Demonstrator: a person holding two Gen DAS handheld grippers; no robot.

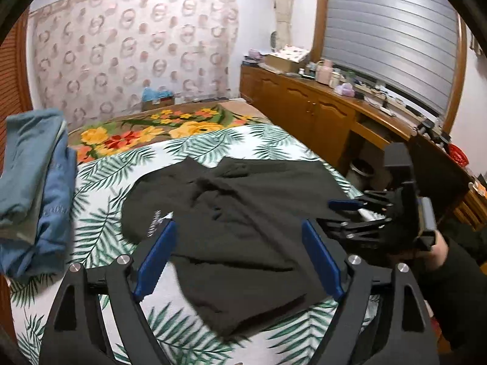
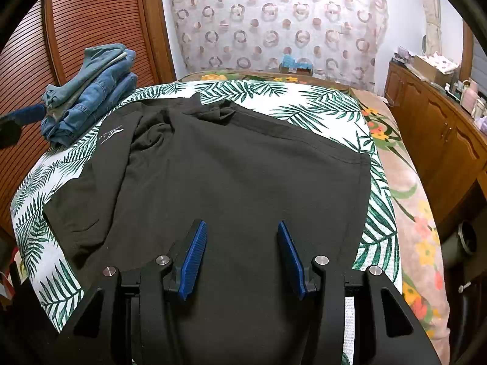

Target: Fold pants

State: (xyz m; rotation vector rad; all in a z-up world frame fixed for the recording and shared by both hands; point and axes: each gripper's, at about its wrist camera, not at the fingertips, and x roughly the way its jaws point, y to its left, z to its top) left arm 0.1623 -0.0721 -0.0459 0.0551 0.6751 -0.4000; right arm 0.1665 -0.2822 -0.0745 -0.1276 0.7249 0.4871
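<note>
Black pants (image 1: 231, 188) lie spread, with some wrinkles, on a palm-leaf sheet (image 1: 100, 182); a small white logo (image 1: 155, 223) shows near their left edge. My left gripper (image 1: 239, 225) hovers over them, blue pads wide apart, open and holding nothing. The right gripper (image 1: 328, 213), held by a hand in a dark sleeve, sits low at the pants' right side. In the right wrist view the pants (image 2: 243, 167) fill the middle, and my right gripper (image 2: 241, 223) stands open above the cloth with nothing pinched. One blue fingertip of the left gripper (image 2: 27, 114) shows at far left.
A stack of folded jeans (image 1: 33, 188) rests on the bed's left corner (image 2: 91, 91). A floral blanket (image 1: 152, 133) covers the far end of the bed. A wooden cabinet (image 1: 304, 106) cluttered on top runs along the right. A louvred wooden door (image 2: 91, 15) stands behind the jeans.
</note>
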